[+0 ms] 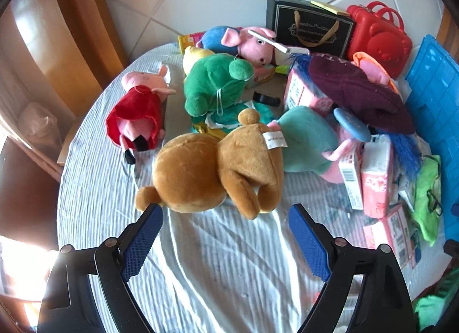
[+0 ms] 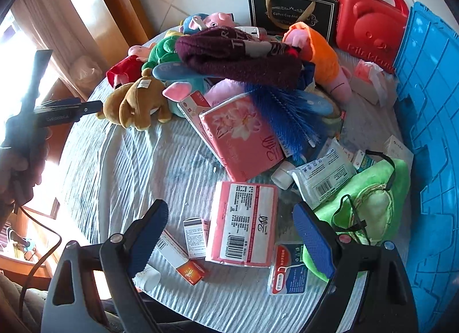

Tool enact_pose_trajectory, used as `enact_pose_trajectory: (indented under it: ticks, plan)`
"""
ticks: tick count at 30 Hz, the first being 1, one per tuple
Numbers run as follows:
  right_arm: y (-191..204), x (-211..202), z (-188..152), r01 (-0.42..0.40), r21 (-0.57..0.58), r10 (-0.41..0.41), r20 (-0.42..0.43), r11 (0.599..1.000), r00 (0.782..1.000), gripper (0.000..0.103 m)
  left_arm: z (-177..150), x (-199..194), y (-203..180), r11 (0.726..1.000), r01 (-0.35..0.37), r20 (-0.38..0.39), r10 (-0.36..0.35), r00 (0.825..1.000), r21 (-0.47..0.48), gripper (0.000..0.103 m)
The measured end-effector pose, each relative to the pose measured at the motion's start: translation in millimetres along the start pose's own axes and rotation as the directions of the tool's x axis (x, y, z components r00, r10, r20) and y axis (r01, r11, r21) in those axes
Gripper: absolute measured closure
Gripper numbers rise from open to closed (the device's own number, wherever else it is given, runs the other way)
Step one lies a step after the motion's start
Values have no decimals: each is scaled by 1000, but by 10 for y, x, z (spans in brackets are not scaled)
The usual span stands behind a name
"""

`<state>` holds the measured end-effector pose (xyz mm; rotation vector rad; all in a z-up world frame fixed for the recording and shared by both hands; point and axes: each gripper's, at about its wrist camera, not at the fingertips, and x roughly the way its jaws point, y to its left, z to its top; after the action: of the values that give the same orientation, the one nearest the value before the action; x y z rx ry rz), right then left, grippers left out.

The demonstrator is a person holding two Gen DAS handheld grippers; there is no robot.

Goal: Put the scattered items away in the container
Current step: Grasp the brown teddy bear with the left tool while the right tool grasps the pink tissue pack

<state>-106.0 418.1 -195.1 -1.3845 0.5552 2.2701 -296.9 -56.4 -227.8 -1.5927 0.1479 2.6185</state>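
Hovering over the striped tablecloth (image 1: 218, 261), the left gripper (image 1: 225, 235) has its fingers spread wide and empty, just short of the brown teddy bear (image 1: 218, 172) lying on its side. The right gripper (image 2: 231, 232), likewise apart, hangs above a pink tissue pack (image 2: 243, 221) (barcode up) beside a green plush toy (image 2: 370, 204). At the table's right edge stands the blue crate (image 2: 430, 109), with toys and boxes heaped beside it.
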Motion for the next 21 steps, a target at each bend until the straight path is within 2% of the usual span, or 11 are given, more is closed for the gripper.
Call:
enact_pose_trajectory:
  ticks: [7,9,11,15,18,19,21]
  plan:
    - [-20,63,34,28,58,-28,-3,998,1000,14,194,379,-220,992,34,-24,-31,999,120,13]
    - [-46,69,35,39,70,-38,-10,997,999,14,275,480,-317,988,17,-14,-15,1000,155,13]
    - [-79,65,28,53,77,-52,-15,996,999,14,349,631,-393,983,-27,-14,30,999,182,13]
    - [-159,45,2,79,97,-77,-26,992,997,14,424,944,-488,975,-58,-39,68,997,213,13]
    - [-185,73,-23,89,104,-86,-40,991,996,14,389,1113,-615,946,-138,-5,146,989,292,9]
    - [-184,92,-31,90,105,-86,-46,990,995,14,371,1166,-661,934,-160,2,168,986,321,4]
    - [-186,144,-52,92,107,-86,-56,990,995,14,291,1285,-761,894,-217,22,227,974,391,1]
